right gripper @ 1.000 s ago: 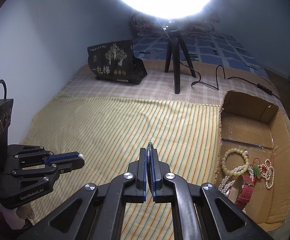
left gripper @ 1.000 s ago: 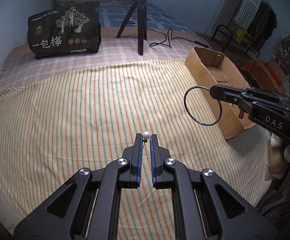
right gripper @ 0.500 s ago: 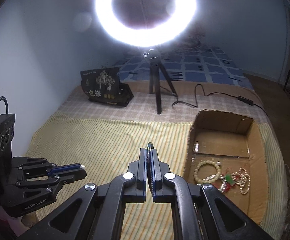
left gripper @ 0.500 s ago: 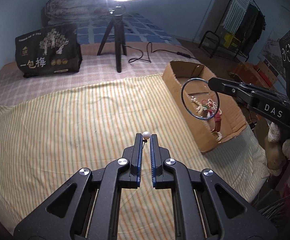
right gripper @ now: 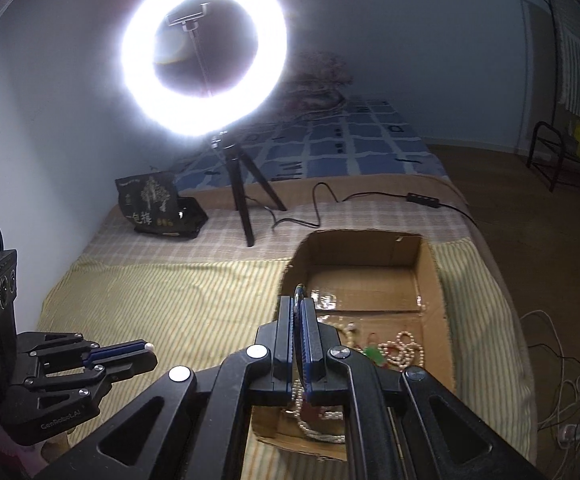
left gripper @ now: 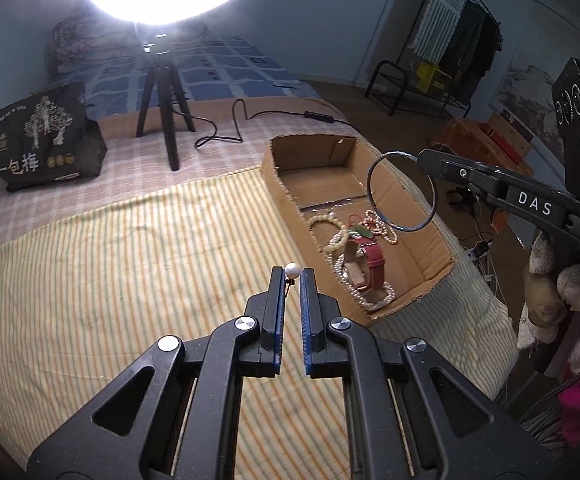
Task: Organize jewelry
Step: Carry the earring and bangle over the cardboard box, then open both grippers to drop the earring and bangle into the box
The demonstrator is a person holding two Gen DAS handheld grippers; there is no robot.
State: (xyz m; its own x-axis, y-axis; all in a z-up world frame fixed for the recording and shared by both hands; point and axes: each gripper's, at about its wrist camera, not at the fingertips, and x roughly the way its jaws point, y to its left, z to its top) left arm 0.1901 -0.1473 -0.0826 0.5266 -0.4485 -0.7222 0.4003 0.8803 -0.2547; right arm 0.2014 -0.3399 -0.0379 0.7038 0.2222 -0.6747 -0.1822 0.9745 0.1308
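Two pieces of jewellery are being carried at once. A small white pearl stud earring [left gripper: 292, 270] is clamped at the very tips of the left gripper [left gripper: 293, 280], its thin post pinched between the blue pads; the pearl itself stands proud above them. A thin, dark metal hoop bangle [left gripper: 403, 192] is nipped by its rim in the closed right gripper [left gripper: 423, 160], and is seen edge-on between the pads in the right wrist view [right gripper: 298, 296].

Outward from the claws, the bangle is held in the air over the open brown cardboard box [left gripper: 276, 184], while the earring is held above the yellow striped bed sheet [left gripper: 130, 272], just beside the box's near wall. Inside the box, pearl strands [left gripper: 379, 226], a pale bead bracelet [left gripper: 323, 220] and a red-strapped watch [left gripper: 373, 258] are already gathered.

Both pieces are judged light. The bangle is stiff and slick, so a rim grip can let it swing or slip. The stud is tiny and easily lost; it is best held by the post, and released low over the box.
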